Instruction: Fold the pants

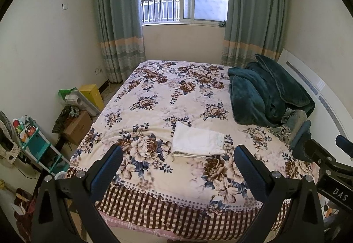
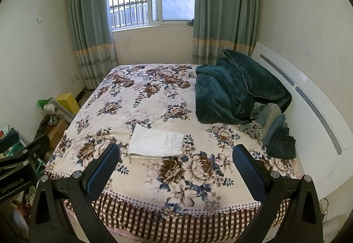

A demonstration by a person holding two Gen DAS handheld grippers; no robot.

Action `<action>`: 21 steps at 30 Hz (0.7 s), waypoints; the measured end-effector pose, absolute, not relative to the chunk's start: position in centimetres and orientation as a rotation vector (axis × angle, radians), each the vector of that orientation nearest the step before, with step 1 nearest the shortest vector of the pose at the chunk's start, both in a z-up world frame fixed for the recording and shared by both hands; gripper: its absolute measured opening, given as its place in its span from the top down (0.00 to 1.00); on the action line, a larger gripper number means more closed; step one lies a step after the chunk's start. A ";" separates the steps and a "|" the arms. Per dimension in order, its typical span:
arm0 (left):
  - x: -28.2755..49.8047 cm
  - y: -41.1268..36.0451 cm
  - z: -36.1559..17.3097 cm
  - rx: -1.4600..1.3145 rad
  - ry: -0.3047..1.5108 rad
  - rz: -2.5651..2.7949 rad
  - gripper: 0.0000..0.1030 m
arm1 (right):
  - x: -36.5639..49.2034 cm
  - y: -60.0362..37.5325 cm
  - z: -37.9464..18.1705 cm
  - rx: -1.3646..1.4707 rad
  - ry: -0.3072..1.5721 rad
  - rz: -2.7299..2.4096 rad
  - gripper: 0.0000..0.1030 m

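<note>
Hovering above the near edge of the bed [image 1: 154, 93], the left gripper [image 1: 178, 168] has its jaws spread wide and grips nothing. Ahead of it, between the two fingers and well apart from them, the white pants [image 1: 197, 142] lie folded flat on the floral cover. The right gripper [image 2: 176, 165] also stands wide and unloaded; the pants [image 2: 155, 143] lie ahead, toward its left finger. Beyond its right finger sits a teal blanket [image 2: 233, 93], with folded clothes [image 2: 275, 132] just beside it.

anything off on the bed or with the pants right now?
Nothing stands out. The white pants lie folded flat on the floral bedspread, edges roughly square. Both the left gripper and the right gripper are open and clear of them. The teal blanket is bunched by the headboard.
</note>
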State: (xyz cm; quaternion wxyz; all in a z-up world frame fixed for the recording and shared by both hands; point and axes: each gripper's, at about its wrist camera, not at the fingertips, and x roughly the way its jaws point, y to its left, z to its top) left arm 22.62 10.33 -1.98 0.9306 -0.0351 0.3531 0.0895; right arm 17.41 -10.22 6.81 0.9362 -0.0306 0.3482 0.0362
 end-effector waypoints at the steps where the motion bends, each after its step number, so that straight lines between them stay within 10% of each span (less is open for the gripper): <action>1: 22.6 10.3 -2.0 -0.071 0.721 0.185 0.00 | 17.3 -10.3 6.8 -0.061 0.711 0.074 0.00; 21: 22.1 10.5 -1.8 -0.073 0.720 0.194 0.00 | 17.1 -10.1 6.7 -0.060 0.710 0.075 0.00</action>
